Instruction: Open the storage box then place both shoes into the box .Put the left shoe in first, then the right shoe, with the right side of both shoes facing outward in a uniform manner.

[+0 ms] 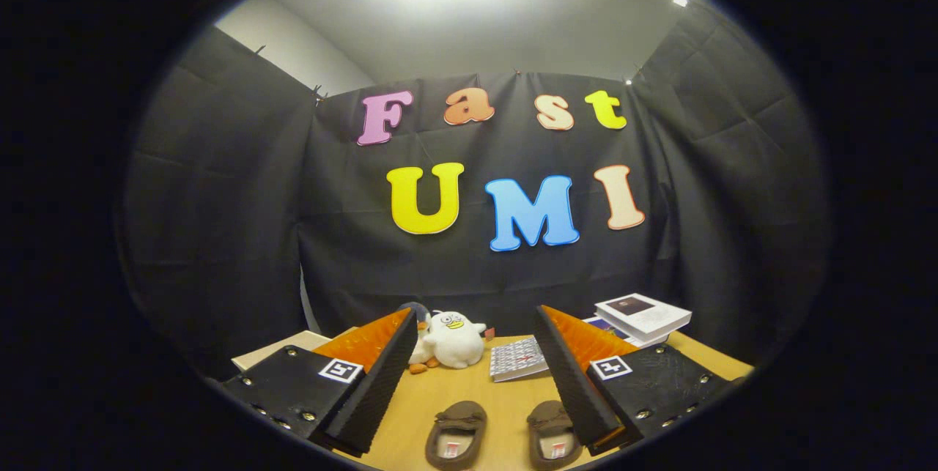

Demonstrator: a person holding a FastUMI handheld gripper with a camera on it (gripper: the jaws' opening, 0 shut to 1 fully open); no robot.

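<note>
Two brown slippers with pale insoles lie side by side on the wooden table (469,390), toes pointing away from me. The left shoe (456,434) sits between my fingers, nearer the left one. The right shoe (553,434) lies against the inner edge of my right finger (579,376), partly hidden by it. My gripper (476,324) hovers above the shoes with its fingers spread wide and nothing between them. Its left finger (377,376) is apart from the left shoe.
A white plush duck (453,339) sits on the table beyond the fingers. A patterned booklet (516,358) lies to its right. Stacked white books (641,316) rest at the back right. A pale flat box edge (275,350) shows at the back left.
</note>
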